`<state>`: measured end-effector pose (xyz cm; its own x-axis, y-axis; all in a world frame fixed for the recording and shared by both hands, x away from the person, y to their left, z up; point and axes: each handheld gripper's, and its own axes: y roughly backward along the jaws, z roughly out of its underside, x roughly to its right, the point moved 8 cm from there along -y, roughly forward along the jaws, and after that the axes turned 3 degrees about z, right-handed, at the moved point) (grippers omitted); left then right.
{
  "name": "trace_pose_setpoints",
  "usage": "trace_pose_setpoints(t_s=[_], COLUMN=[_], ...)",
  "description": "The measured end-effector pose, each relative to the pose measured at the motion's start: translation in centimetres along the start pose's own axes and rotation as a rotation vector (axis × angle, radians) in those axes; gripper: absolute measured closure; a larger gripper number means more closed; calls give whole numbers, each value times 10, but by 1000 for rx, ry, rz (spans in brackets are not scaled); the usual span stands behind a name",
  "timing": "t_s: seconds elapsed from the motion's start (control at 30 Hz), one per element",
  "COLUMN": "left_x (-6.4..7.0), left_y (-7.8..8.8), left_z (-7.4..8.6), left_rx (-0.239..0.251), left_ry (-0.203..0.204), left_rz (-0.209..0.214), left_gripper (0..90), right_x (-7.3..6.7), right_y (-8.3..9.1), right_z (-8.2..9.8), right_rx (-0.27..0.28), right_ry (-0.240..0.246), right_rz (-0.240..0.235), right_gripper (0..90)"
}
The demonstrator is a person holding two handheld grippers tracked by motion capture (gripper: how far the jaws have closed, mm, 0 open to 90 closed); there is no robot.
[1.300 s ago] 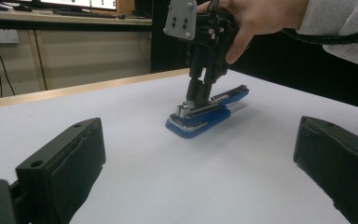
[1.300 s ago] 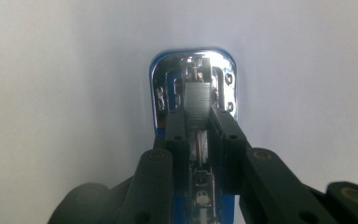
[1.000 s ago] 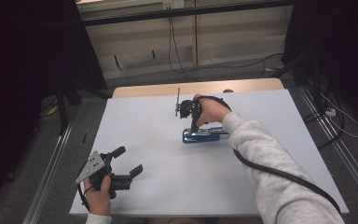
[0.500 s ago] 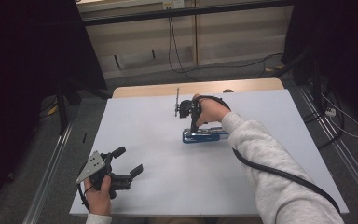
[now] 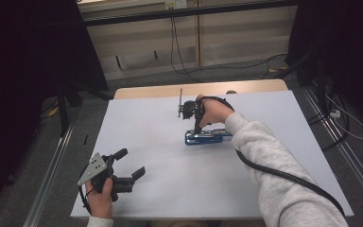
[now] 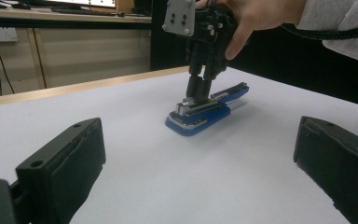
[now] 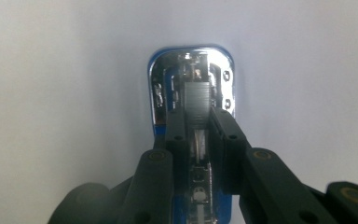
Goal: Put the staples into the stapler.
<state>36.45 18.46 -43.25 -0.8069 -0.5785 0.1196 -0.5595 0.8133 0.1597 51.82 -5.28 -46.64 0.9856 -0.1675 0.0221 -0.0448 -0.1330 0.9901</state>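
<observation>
Right gripper is apparently clenching the blue stapler's magazine; left gripper is idling released. Off-centre grip is risking slippage.

dim room with dark edges, soft overhead light, glare on the white table, slight blur.

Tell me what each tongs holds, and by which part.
Right tongs clamp the stapler by the metal magazine rail near its front end, one jaw on each side. Left tongs are open and hold nothing.
</observation>
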Motion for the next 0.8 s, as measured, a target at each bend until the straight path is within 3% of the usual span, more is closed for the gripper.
trace_pose_setpoints(t_s=[0.8], left_x=[0], left_y=[0], left_z=[0], left_rx=[0], left_ry=[0], left_rz=[2], left_gripper=[20], right_x=[-2], right_y=[-2], right_z=[-4], right_rx=[0], right_ry=[-1], right_rz=[-1], right_gripper=[791])
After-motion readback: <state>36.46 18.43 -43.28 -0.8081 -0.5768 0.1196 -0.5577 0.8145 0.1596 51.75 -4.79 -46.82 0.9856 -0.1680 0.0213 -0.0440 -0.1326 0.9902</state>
